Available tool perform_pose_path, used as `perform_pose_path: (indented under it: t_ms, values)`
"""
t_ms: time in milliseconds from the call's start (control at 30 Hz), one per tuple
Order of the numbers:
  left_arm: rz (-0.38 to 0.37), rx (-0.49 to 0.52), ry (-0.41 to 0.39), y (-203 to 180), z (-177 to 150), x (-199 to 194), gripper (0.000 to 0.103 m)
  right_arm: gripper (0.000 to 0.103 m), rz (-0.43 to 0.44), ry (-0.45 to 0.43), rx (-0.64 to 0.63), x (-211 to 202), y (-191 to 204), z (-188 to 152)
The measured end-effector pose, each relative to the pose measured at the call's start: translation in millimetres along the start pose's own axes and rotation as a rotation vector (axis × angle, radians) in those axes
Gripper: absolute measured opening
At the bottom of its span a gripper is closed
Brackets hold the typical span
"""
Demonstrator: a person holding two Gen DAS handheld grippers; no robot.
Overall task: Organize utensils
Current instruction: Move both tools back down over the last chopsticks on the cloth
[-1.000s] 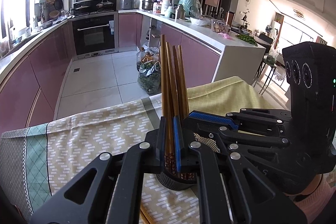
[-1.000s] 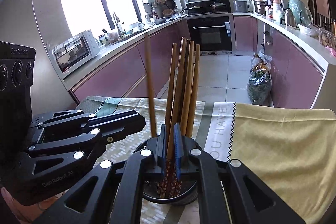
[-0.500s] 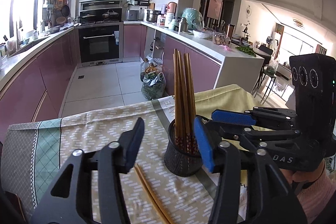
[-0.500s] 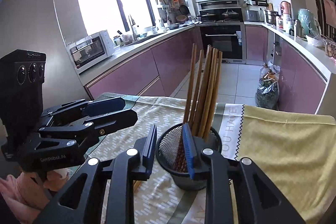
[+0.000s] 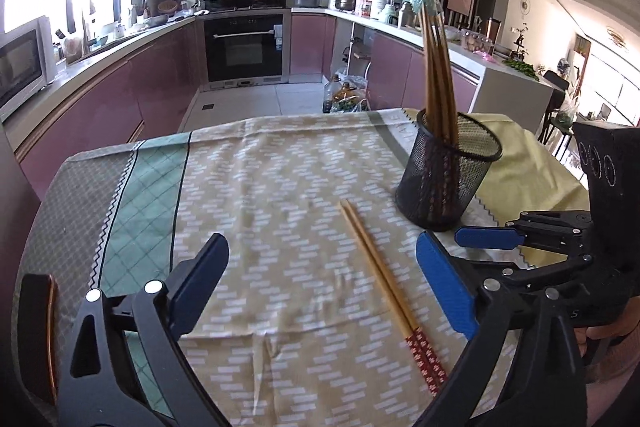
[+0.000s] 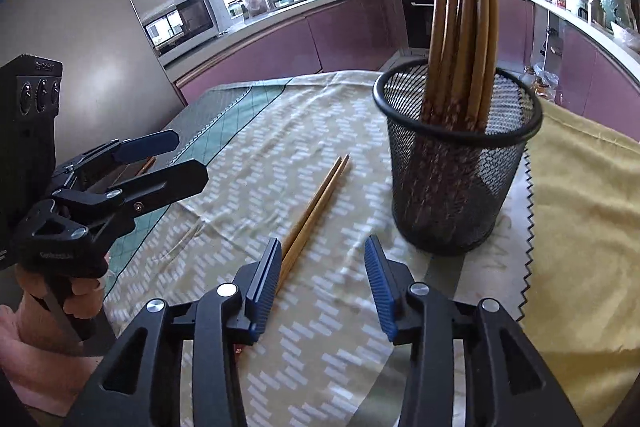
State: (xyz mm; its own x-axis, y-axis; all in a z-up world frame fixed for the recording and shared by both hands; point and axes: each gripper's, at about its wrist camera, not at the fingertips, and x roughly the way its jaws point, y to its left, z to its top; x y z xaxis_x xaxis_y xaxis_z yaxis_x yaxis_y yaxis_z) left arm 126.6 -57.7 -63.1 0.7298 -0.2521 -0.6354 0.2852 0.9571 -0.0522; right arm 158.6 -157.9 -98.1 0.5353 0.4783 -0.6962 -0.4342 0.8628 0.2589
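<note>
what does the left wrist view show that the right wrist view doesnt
Only the left wrist view shows the red patterned ends of the loose chopsticks and the dining area at far right.

Only the right wrist view shows the hand holding the left gripper.

Both show the mesh holder full of upright chopsticks, the loose pair lying on the tablecloth, the kitchen, and both grippers opening with nothing between their fingers, right gripper included.

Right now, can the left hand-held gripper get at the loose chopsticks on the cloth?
Probably yes: the left hand-held gripper, jaws opening with nothing between them, faces the chopsticks lying flat, clear of the holder.
</note>
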Motion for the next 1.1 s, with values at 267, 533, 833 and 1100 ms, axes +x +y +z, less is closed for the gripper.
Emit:
perform_pose_path:
  t_ms: [267,533,833,1100]
  values:
    - [0.074,-0.026,0.027,8.4,-17.6,3.9,0.097,0.042,-0.027,0.046,-0.008,15.7,14.2,-10.7]
    - [0.078,-0.031,0.041,10.2,-26.0,5.0,0.097,0.041,-0.065,0.062,-0.048,20.6,26.1,-14.7]
    - [0.062,-0.031,0.050,9.3,-29.5,5.9,0.097,0.041,-0.110,0.070,-0.066,23.6,27.6,-14.5]
    - [0.042,-0.002,0.070,2.6,-31.6,10.8,0.094,0.035,-0.077,0.084,-0.017,20.0,18.1,-14.4]
